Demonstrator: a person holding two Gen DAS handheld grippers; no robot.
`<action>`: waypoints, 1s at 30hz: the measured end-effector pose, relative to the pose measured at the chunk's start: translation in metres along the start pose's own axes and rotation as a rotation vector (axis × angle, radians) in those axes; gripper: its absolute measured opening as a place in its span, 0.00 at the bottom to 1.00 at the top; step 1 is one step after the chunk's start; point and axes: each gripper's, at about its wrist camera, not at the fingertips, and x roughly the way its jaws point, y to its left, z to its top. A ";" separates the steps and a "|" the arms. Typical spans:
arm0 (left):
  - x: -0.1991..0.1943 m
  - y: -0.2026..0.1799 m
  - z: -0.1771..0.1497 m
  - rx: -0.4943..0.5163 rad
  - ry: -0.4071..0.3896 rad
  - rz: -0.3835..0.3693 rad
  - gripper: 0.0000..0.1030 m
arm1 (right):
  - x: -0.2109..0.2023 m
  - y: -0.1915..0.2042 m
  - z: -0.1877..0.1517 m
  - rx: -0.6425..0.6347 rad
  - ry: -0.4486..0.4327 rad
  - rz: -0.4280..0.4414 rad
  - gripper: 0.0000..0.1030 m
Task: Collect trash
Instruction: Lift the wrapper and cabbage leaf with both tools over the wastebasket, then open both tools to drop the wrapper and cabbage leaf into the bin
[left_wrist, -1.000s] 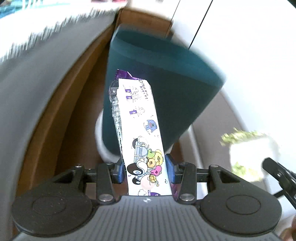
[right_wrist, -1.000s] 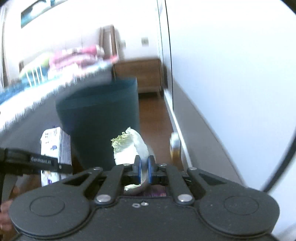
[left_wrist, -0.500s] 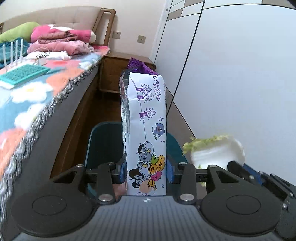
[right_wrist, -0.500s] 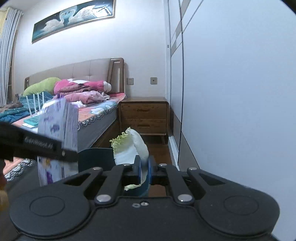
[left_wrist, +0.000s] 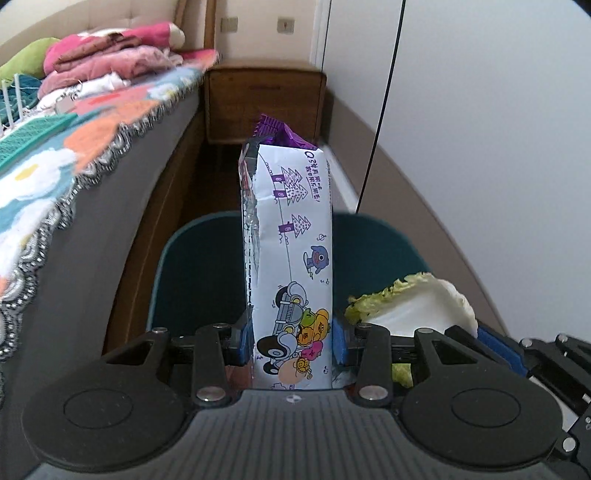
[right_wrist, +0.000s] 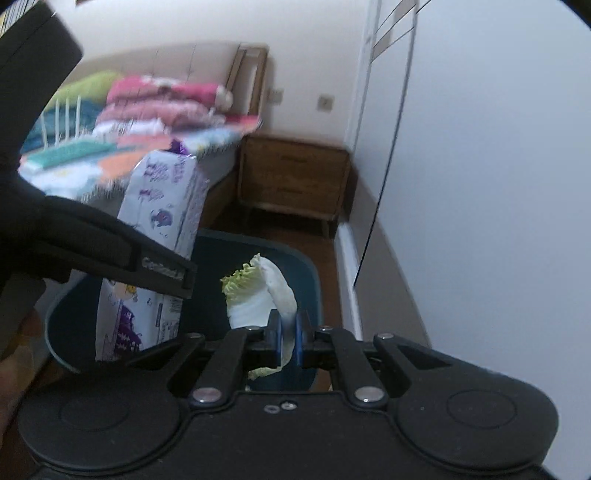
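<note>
Now both loads hang over the open mouth of the teal bin (left_wrist: 373, 240), where 1 second ago we saw only its outer wall ahead, and half a second ago its rim had only begun to show beneath the grippers. In the left wrist view our left gripper (left_wrist: 293, 341) is clenched on the tall snack carton (left_wrist: 291, 258), white with cartoon animals and a purple wrapper poking out of its torn top; the blue pads press its 2 sides near the bottom and it stands upright between them. Our right gripper (right_wrist: 287, 338) pinches the pale stalk of a cabbage leaf (right_wrist: 258, 291), jaws almost fully together, with the frilly green edge leaning up and to the left. From the right wrist view the carton (right_wrist: 162, 221) sits just beside the leaf, both above the bin's dark interior (right_wrist: 306, 273). We judge the carrying part is done for these 2 pieces and letting go is what remains. Around us, the bed (left_wrist: 74, 147) with its flowered cover and folded pink clothes runs along the left, close to the bin; a wooden nightstand (left_wrist: 266, 103) stands beyond, and the white wardrobe door (left_wrist: 480, 110) closes the right side. Nothing blocks the drop, though the 2 grippers crowd each other, and the tall carton could catch the rim if it tips toward the bed.
</note>
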 end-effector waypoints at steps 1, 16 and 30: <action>0.004 0.000 -0.002 0.005 0.013 0.010 0.39 | 0.001 0.002 -0.002 -0.012 0.015 0.009 0.06; 0.051 0.018 -0.008 -0.033 0.172 0.000 0.40 | 0.018 0.019 -0.004 -0.075 0.122 0.056 0.18; 0.025 0.008 -0.009 -0.006 0.093 -0.002 0.69 | 0.001 0.007 0.001 -0.061 0.080 0.094 0.52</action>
